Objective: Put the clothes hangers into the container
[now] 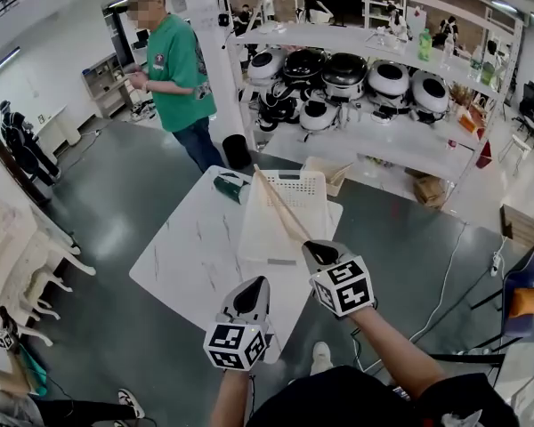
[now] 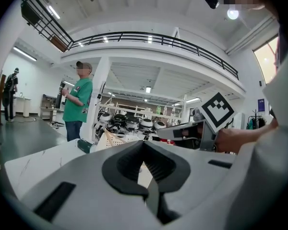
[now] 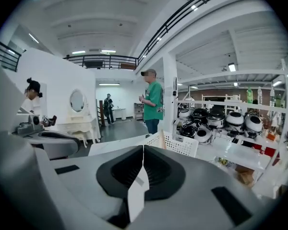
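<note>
the right gripper (image 1: 313,249) is held out ahead of the body on a nearly straight arm. the bare forearm runs up from the lower right of the head view and the marker cube faces the camera. its jaws are pressed together on the near end of a pale wooden clothes hanger (image 1: 280,205), and in the right gripper view a thin pale strip sits pinched in the seam between the pads.

from the jaws the hanger slants away and to the left over the open top of the white perforated container (image 1: 319,188). its far tip is near the container's far left corner. i cannot tell if it touches the rim or floor of the container.

the container stands on the far right part of the white marbled table (image 1: 189,249), with a dark green object (image 1: 230,186) just beside its left wall.

the left gripper (image 1: 260,283) is nearer the body and lower, left of the right one, over the table's near edge, with the forearm rising from the bottom centre. its jaws are closed with nothing between them.

a person in a green shirt (image 1: 176,69) stands beyond the table.
</note>
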